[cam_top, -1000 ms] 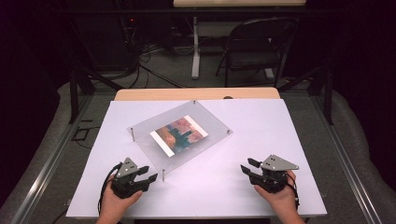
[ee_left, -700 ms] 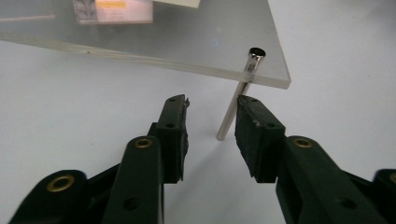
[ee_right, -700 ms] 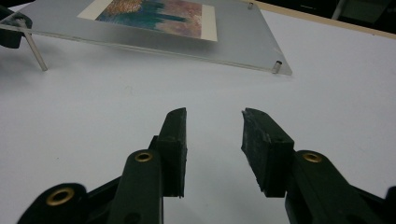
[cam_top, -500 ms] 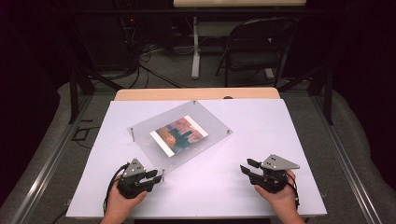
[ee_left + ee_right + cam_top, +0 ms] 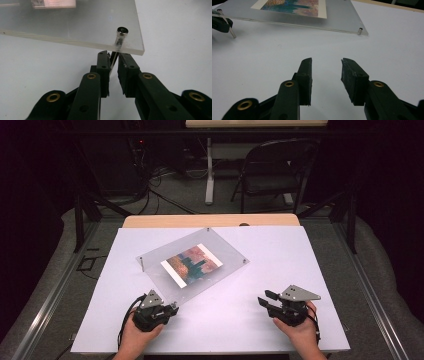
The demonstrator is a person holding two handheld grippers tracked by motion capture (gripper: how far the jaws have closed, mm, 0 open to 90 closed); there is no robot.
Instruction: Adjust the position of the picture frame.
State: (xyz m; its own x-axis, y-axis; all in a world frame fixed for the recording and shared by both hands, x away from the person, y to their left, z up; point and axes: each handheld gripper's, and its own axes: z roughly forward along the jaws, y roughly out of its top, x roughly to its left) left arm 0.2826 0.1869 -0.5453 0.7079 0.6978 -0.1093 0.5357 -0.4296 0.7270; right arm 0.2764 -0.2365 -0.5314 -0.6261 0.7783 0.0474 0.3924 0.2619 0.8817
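The table (image 5: 310, 270) carries a clear acrylic frame (image 5: 220, 247) lying flat and skewed, a colour print (image 5: 192, 265) sandwiched in it, raised on metal standoff pins at its corners. The frame sits left of centre, its near corner just ahead of the left gripper (image 5: 172, 307).

Progress: the work looks to be at its start. All the corner pins that can be seen remain in the frame; nothing has been taken apart or lifted. The left gripper's jaws have just been closing and now pinch the shaft of the near corner pin (image 5: 121, 37) below the acrylic sheet; whether the grip is firm cannot be told. Loosening that pin, and the rest, appears still to come.

The right gripper (image 5: 265, 300) rests on the table well apart from the frame, jaws released with nothing between them.

Views compared: the left gripper view (image 5: 113, 61) shows the pin's cap above the sheet and its shaft between the pads, which the high view is too coarse to resolve. The right gripper view (image 5: 325, 65) shows another corner pin (image 5: 360, 31) and the frame's underside clearance. The high view alone gives the overall layout.
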